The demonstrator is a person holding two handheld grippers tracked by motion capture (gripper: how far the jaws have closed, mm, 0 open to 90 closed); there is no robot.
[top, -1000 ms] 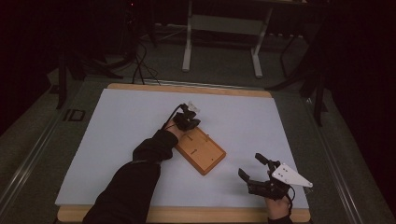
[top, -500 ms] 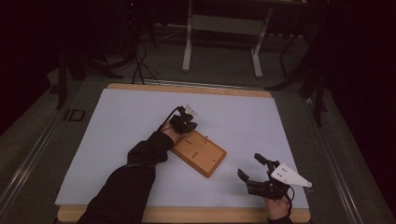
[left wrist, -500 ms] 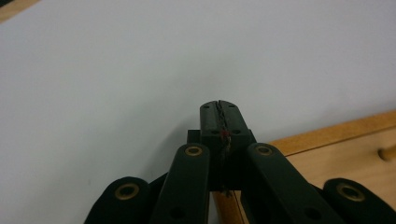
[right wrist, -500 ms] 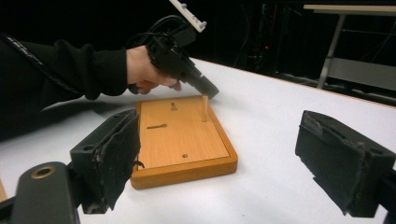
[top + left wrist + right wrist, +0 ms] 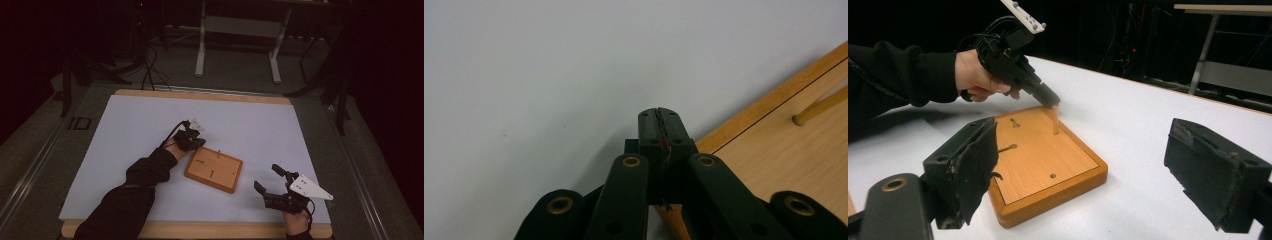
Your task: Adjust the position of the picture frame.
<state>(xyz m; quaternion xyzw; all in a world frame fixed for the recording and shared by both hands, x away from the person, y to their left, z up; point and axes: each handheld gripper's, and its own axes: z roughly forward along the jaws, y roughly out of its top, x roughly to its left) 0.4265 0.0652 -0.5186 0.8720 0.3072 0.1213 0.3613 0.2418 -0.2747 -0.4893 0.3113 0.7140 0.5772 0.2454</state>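
Note:
A wooden board (image 5: pixel 213 170) lies flat on the white table top, with one thin wooden peg (image 5: pixel 1055 120) standing upright in it near its far edge. Two slot marks and a small hole (image 5: pixel 1052 176) show on its face. My left gripper (image 5: pixel 192 140) is shut at the board's far-left corner, its tip (image 5: pixel 1048 102) just beside the top of the peg. In the left gripper view the jaws (image 5: pixel 659 114) are pressed together over bare table, with the peg (image 5: pixel 819 106) off to the right. My right gripper (image 5: pixel 266 177) stands open to the right of the board (image 5: pixel 1048 165).
The white sheet (image 5: pixel 125 150) covers a wood-edged table (image 5: pixel 200 231). Behind the table's far edge stand the white legs of a frame (image 5: pixel 201 45) and dark stands with cables on the floor.
My left gripper has drawn back a little toward the near left along the board's corner, staying shut. The right gripper has held still and open.

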